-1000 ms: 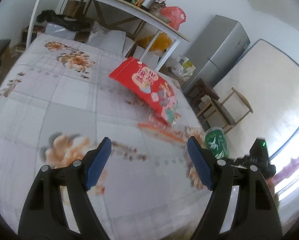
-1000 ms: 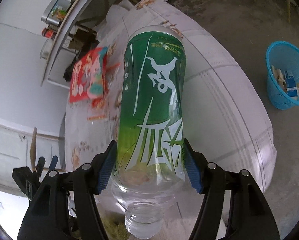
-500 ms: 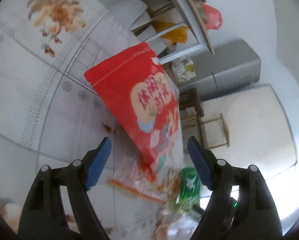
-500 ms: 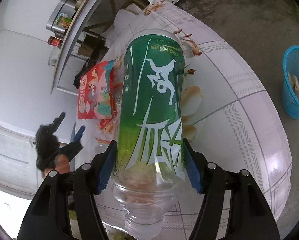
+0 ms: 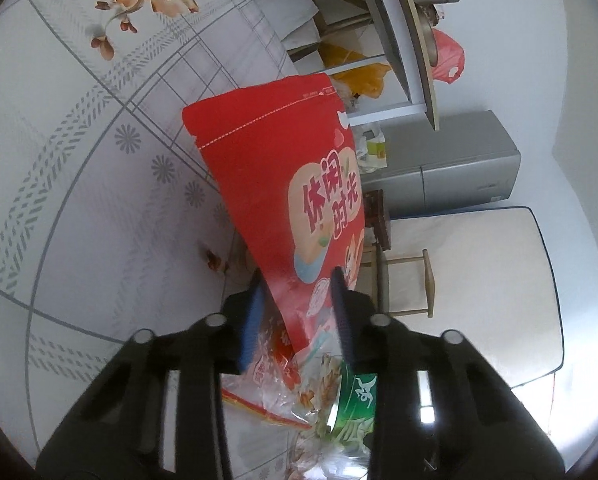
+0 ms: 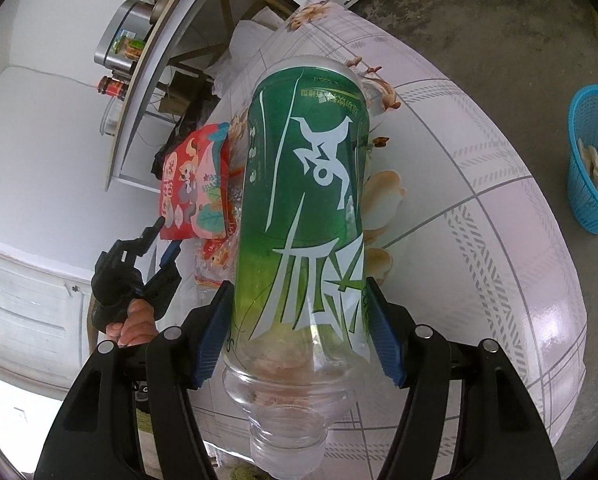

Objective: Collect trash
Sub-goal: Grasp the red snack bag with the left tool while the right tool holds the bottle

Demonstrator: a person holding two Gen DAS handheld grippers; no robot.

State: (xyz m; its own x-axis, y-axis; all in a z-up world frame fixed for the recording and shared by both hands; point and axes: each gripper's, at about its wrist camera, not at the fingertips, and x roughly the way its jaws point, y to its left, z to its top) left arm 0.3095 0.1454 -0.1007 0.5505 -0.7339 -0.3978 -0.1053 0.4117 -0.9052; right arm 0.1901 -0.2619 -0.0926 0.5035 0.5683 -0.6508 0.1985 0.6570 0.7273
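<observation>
My left gripper point(image 5: 297, 304) is shut on the lower end of a red snack bag point(image 5: 283, 168) with Chinese print, above the floral tablecloth point(image 5: 79, 160). Crumpled clear wrappers point(image 5: 275, 392) lie under it. My right gripper point(image 6: 299, 332) is shut on an empty clear plastic bottle with a green label point(image 6: 305, 208), neck toward the camera. The bottle also shows in the left wrist view point(image 5: 355, 412). The red bag point(image 6: 195, 184) and the left gripper point(image 6: 161, 240) show in the right wrist view, left of the bottle.
A blue trash basket point(image 6: 595, 160) with scraps stands on the floor at the right. A white shelf table point(image 6: 167, 40) holds pots and jars beyond the table. A grey fridge point(image 5: 459, 160), a wooden chair point(image 5: 403, 280) and a mattress point(image 5: 479, 300) lie beyond the table edge.
My left gripper moved forward onto the red bag and closed on its lower end. My right gripper still holds the bottle and shifted slightly over the table.
</observation>
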